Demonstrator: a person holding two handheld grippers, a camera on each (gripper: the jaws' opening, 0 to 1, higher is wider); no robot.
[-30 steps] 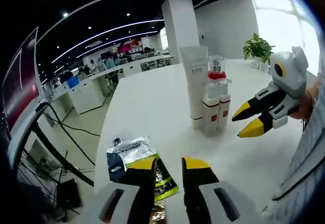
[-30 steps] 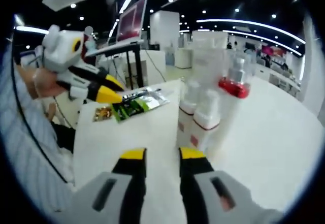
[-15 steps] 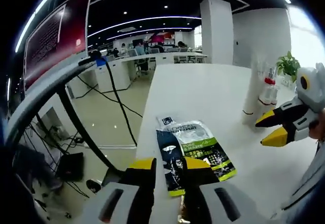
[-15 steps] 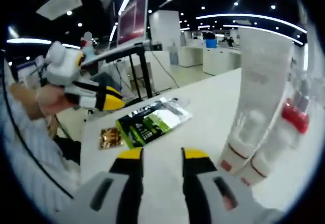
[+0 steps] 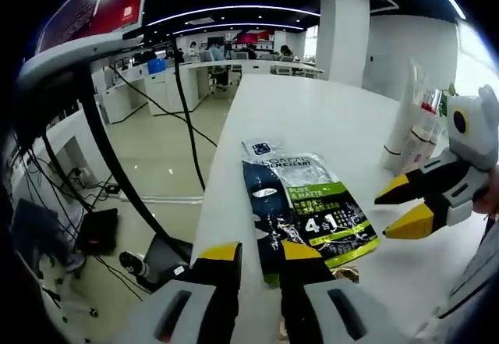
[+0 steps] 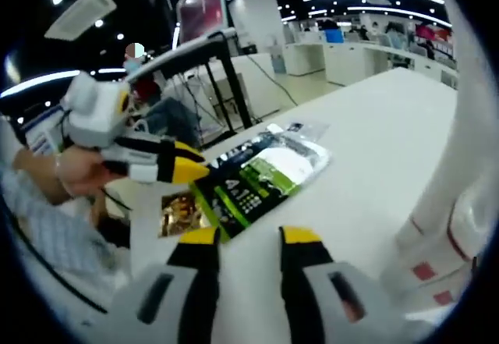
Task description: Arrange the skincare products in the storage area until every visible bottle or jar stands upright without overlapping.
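1. L gripper [image 5: 260, 252]: jaws parted, holding nothing, poised over the near end of the green sachet [image 5: 316, 211] lying flat by the table edge [image 5: 212, 203].
2. R gripper [image 6: 249, 239]: jaws apart, empty, aimed at the same sachet.
3. Bottles [image 5: 413, 129]: upright, clustered w/ a tall tube, well apart from the sachet.
4. Risk: flat sachet may slip off the edge if nudged.
5. Risk: a swing of the R gripper could topple the bottles.
6. Gold packet [image 6: 178, 213]: just beside the sachet; may get dragged along.

Bottles [image 6: 444, 227] cut by frame edge; gold sachet [image 5: 343, 275] half-hidden.
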